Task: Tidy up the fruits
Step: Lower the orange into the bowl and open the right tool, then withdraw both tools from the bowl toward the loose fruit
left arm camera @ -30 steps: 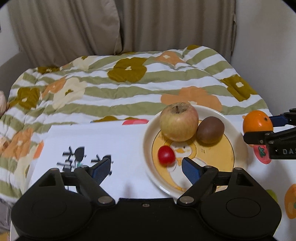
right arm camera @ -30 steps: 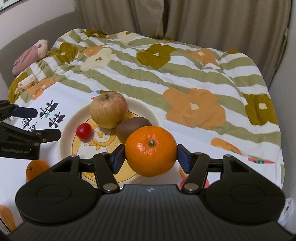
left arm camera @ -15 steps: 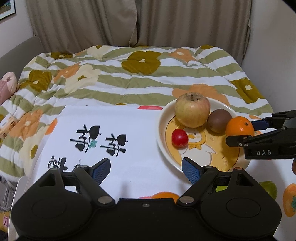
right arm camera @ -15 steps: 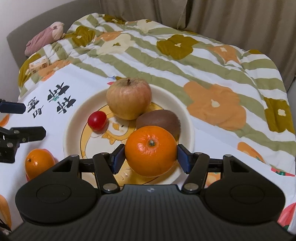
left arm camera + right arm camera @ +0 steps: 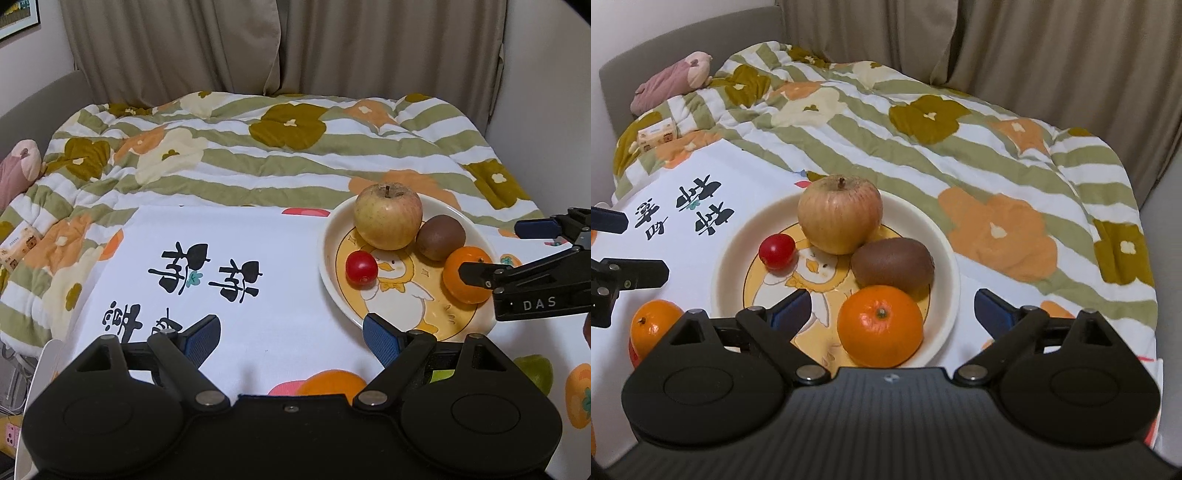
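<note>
Plate holds apple, kiwi, tomato, orange (right gripper opening, pads clear). Second orange left of plate remains; left gripper spread, empty.

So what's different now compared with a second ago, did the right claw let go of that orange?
Yes. The right claw carried the orange over the plate; its jaws are now opening, pads clear, and the orange rests on the plate beside the kiwi. Apple, cherry tomato and the empty left claw are unchanged.
</note>
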Demonstrator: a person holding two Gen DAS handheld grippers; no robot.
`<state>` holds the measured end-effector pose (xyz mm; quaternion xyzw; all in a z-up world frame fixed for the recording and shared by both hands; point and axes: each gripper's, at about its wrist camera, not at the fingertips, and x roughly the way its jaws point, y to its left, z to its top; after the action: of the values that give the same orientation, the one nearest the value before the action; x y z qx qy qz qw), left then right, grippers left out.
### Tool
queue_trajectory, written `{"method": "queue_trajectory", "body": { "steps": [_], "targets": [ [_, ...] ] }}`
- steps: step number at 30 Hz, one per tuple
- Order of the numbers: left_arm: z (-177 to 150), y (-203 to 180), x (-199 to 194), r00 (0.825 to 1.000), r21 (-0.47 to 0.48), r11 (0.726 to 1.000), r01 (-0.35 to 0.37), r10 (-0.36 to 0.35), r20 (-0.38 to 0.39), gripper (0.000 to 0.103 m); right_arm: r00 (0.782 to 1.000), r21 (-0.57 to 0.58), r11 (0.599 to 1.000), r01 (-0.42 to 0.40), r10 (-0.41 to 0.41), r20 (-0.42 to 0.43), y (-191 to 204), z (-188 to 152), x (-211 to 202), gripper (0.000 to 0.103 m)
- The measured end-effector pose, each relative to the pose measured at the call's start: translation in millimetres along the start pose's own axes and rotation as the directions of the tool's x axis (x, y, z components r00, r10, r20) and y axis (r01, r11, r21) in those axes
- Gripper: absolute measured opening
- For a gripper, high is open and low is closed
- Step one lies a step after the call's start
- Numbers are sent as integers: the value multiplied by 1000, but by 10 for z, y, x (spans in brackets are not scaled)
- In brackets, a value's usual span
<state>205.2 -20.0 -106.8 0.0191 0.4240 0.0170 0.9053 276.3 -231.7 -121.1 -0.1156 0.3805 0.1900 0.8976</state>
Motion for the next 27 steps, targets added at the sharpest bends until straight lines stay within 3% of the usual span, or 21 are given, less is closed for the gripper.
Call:
{"method": "queue_trajectory", "body": {
  "steps": [18,21,27],
  "targets": [
    [-132,129,-478,996,-27,1000,13,-10,89,89,997,78,996,32,-37,61,92,-85,-636,103],
    [-184,167,-631,991,-22,999,31,-28,132,95,996,106,993,54,-62,70,135,-131,-816,103],
    [-271,241,-940,976,26,997,69,-73,204,98,988,166,980,108,-125,90,297,-260,-1224,103]
  ]
}}
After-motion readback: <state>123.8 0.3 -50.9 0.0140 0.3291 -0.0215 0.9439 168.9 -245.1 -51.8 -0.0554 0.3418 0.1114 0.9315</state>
